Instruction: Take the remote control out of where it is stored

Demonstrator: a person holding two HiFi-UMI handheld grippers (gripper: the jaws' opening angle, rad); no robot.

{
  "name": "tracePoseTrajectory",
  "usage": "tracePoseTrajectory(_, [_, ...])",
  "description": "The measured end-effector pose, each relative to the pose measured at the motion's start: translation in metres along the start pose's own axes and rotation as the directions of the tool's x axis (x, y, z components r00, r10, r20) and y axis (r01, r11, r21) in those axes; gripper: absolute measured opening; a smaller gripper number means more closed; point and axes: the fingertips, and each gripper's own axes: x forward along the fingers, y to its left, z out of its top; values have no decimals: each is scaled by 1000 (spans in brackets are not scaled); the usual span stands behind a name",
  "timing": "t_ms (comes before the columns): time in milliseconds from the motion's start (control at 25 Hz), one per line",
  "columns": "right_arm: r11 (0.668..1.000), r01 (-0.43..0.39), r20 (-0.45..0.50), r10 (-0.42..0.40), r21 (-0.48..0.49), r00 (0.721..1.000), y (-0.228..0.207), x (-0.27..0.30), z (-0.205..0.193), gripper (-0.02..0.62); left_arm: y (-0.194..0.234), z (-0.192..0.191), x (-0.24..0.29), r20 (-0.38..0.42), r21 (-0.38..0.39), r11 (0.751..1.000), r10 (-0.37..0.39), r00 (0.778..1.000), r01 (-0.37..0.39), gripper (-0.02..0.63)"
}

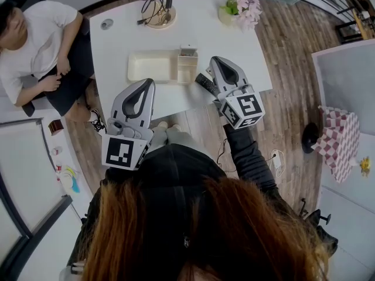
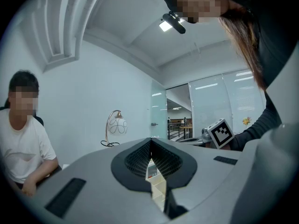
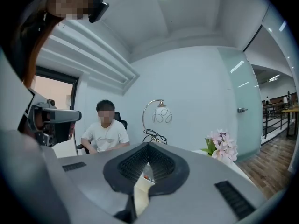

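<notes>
Seen from above your head, a white counter (image 1: 234, 40) carries a beige organiser tray (image 1: 149, 66) towards its near edge, with small compartments at the tray's right end. Just right of the tray, outside it and close to the near edge, lies a slim dark thing that looks like the remote control (image 1: 203, 82). Your right gripper (image 1: 214, 61) overlaps one side of it, so you cannot tell whether they touch. In the right gripper view its jaws are pressed together with nothing between them; only a sliver of the tray shows through the gap under the pads. Your left gripper (image 1: 147, 84) is likewise pressed together and empty, its tip over the near edge. Pink flowers (image 1: 243, 6) stand at the far right corner. Your hair (image 1: 193, 233) hides the lower part of the head view.
</notes>
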Motion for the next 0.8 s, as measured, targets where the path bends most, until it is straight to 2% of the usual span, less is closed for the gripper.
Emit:
tracePoseTrajectory(200, [998,5,24,-4,-62,1000,24,-15,21,15,-2,4,1,35,0,1000,-10,999,10,9])
tracePoseTrajectory(520, [998,-13,47,16,-57,999,51,-32,36,15,-4,4,4,42,5,1000,-24,999,24,9])
tracePoseTrajectory(800, [999,-12,51,15,-51,999,55,-37,39,15,-6,4,5,21,28,999,-18,1000,17,9])
